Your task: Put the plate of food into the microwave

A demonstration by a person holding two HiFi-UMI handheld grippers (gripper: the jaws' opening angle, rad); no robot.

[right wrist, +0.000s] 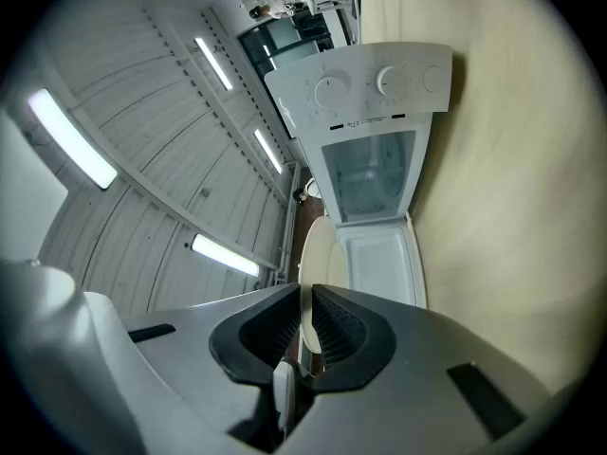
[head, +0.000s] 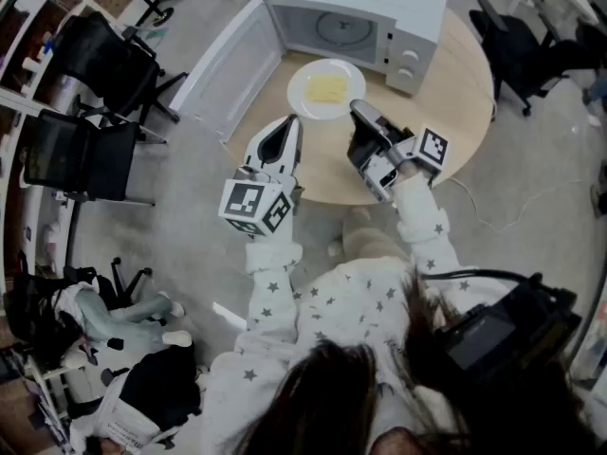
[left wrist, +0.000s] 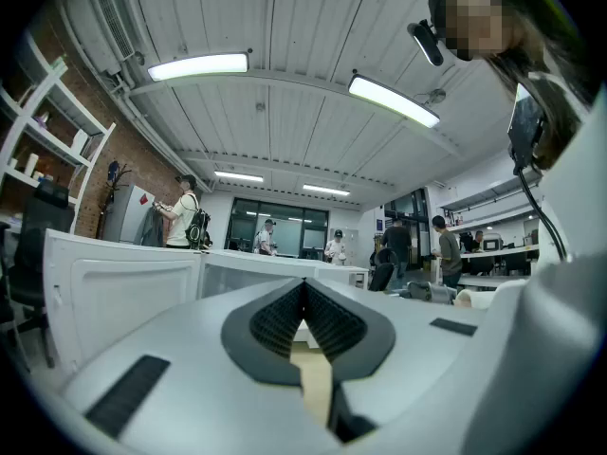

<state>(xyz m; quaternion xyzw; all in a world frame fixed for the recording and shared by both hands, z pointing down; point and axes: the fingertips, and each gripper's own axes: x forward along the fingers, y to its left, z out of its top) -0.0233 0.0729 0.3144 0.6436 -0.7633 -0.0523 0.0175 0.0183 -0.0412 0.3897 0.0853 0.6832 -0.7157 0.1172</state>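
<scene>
A white plate (head: pixel 313 91) with a flat yellow piece of food (head: pixel 328 88) lies on the round wooden table (head: pixel 455 112), just in front of the white microwave (head: pixel 356 17). The microwave's door (head: pixel 228 64) hangs open to the left. My right gripper (head: pixel 357 110) is shut on the plate's near right rim; in the right gripper view the thin rim of the plate (right wrist: pixel 318 249) runs between the pads of the right gripper (right wrist: pixel 305 297), with the microwave (right wrist: pixel 370 173) beyond. My left gripper (head: pixel 289 126) hovers left of the plate, shut and holding nothing. The left gripper (left wrist: pixel 305 290) shows its jaws meeting.
Black chairs stand at the left (head: pixel 104 64) and right (head: pixel 517 50) of the table. A cable (head: pixel 474 207) trails on the floor by the table's near right edge. Bags and a soft toy (head: pixel 114 316) lie on the floor at lower left. Several people (left wrist: pixel 185 221) stand far off.
</scene>
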